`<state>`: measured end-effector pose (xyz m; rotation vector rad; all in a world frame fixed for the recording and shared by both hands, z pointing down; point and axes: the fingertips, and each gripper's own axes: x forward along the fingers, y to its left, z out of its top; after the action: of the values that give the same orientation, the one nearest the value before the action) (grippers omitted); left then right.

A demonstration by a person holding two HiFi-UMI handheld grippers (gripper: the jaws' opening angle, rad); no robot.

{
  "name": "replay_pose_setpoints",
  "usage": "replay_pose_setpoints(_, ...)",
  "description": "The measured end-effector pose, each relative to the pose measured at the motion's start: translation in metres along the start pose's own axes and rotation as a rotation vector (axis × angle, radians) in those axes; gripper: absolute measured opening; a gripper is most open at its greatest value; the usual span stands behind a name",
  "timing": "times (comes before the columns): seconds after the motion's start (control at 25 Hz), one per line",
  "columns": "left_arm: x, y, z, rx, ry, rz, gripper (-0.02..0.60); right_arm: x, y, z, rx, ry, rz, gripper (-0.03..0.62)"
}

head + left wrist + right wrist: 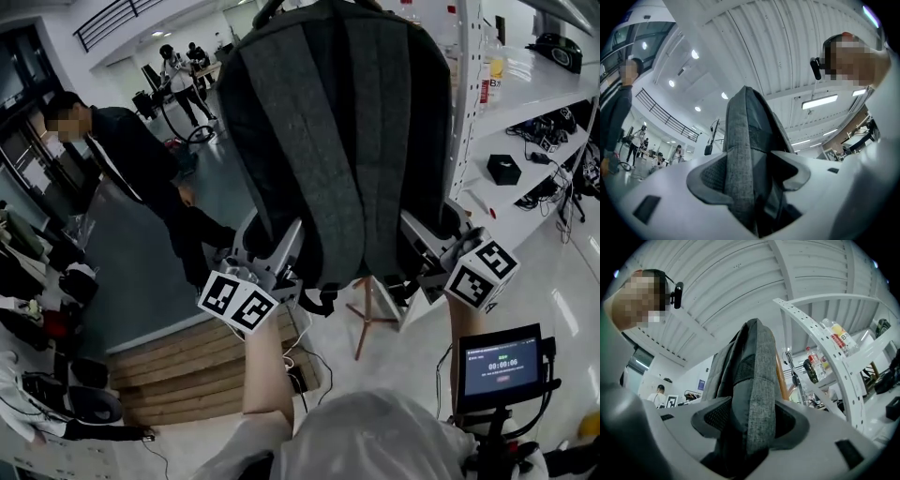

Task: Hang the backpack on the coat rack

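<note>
A dark grey backpack [337, 141] is held up high in front of me and fills the upper middle of the head view. My left gripper [279, 261] is shut on its lower left edge, my right gripper [424, 249] on its lower right edge. In the left gripper view the grey fabric [745, 140] rises between the jaws of the left gripper [750, 183]. The right gripper [750, 423] clamps the same fabric [757, 371]. The wooden coat rack shows as a pole with splayed legs [367, 317] under the bag, and as an orange pole [781, 376] just behind it. The rack's top is hidden.
White shelving [530, 89] with bottles and black gadgets stands at the right. A person in black [141, 159] stands at the left, others farther back. Wooden boards [187, 366] and cables lie on the floor. A small screen [502, 366] sits at the lower right.
</note>
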<state>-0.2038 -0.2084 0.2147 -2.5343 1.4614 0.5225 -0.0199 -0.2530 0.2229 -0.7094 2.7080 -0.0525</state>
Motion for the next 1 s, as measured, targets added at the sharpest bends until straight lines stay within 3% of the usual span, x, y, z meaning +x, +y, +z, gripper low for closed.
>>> replay_pose_setpoints(0.36,0.033,-0.017,-0.035,-0.054,0.022,-0.084,0.282,-0.034,-0.031,-0.005,-0.004,0.007,-0.098,0.249)
replay_pose_setpoints(1.0,0.043,-0.008,-0.060,-0.119,0.062,-0.089,0.282,-0.036,-0.046,-0.020,0.035,0.057,-0.132,0.249)
